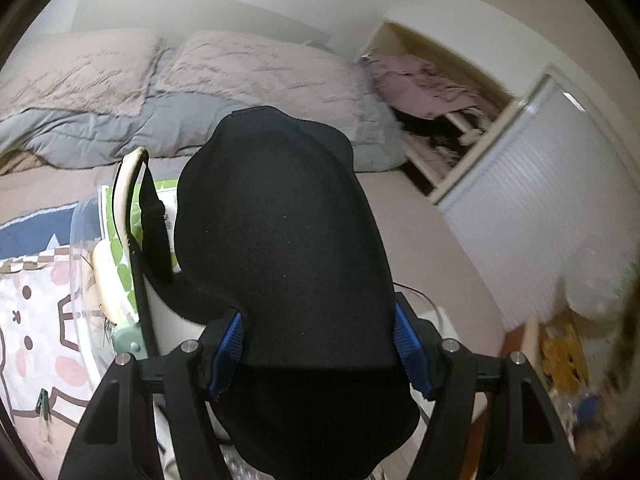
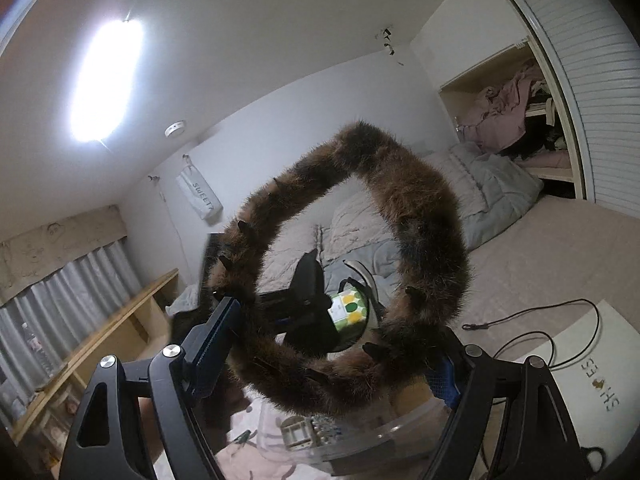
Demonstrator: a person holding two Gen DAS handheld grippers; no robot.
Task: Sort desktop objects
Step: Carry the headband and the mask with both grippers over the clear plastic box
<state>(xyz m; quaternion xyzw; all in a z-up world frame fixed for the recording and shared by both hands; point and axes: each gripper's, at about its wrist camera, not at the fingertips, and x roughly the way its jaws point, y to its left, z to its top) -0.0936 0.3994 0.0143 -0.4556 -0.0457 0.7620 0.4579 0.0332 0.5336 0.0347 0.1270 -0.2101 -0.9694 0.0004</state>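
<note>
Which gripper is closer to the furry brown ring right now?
Right. The right gripper has the furry brown ring between its fingers, pads against its fur. The left gripper is clamped on a black fabric pouch, apart from the ring.

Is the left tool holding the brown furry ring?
No, the left tool grips a black fabric item between its blue pads, while the brown furry ring sits in the right tool.

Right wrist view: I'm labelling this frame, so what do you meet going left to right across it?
Wooden shelf → hanging white bag → brown furry ring held in the right tool → open closet → white shoe box.
</note>
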